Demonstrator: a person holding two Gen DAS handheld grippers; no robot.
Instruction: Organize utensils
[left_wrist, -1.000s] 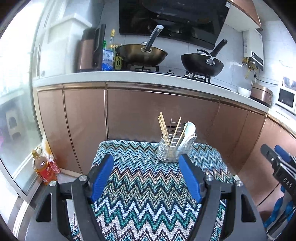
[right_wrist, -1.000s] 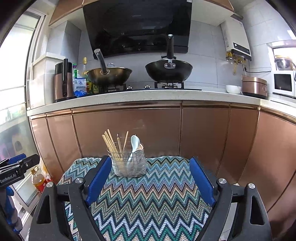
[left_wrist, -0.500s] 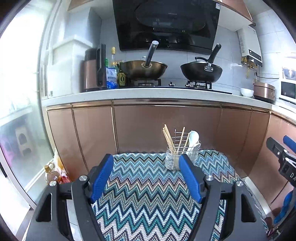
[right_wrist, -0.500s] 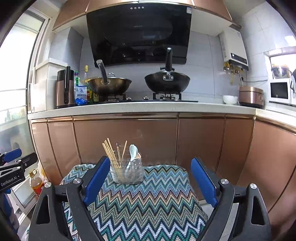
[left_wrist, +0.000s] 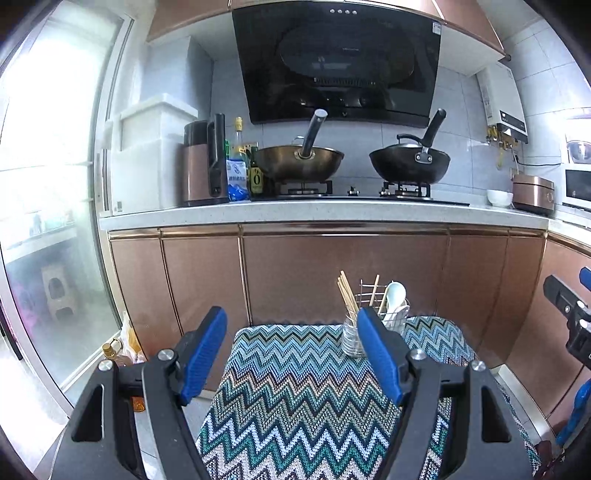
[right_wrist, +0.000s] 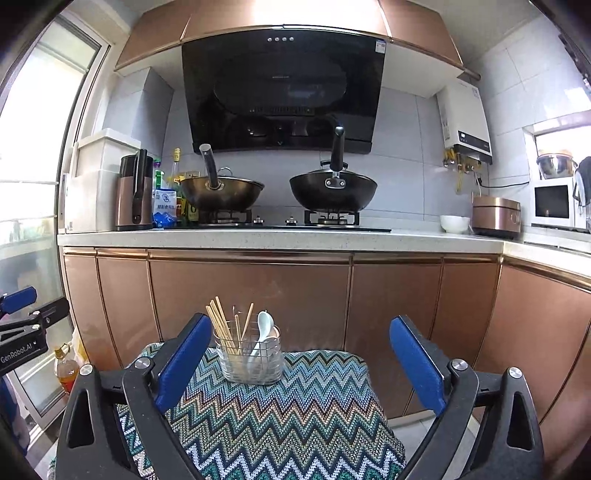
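Observation:
A wire and glass utensil holder (right_wrist: 248, 356) stands at the far end of a table under a zigzag cloth (right_wrist: 280, 417). It holds wooden chopsticks (right_wrist: 221, 326) and a white spoon (right_wrist: 263, 330). In the left wrist view the holder (left_wrist: 373, 328) is partly hidden behind the right finger. My left gripper (left_wrist: 291, 350) is open with nothing between its blue pads. My right gripper (right_wrist: 301, 356) is open, its jaws still widening, and empty. Both hang well back from the holder. Each gripper shows at the edge of the other's view.
Copper cabinet fronts (right_wrist: 251, 295) and a white counter (right_wrist: 280, 236) rise behind the table. Two woks (right_wrist: 332, 192) sit on the hob. An oil bottle (right_wrist: 65, 367) stands on the floor at the left by a glass door.
Both views have risen and tilted up, so the holder sits lower and the hood shows more. The right gripper's fingers stand wider apart. Nothing was taken hold of.

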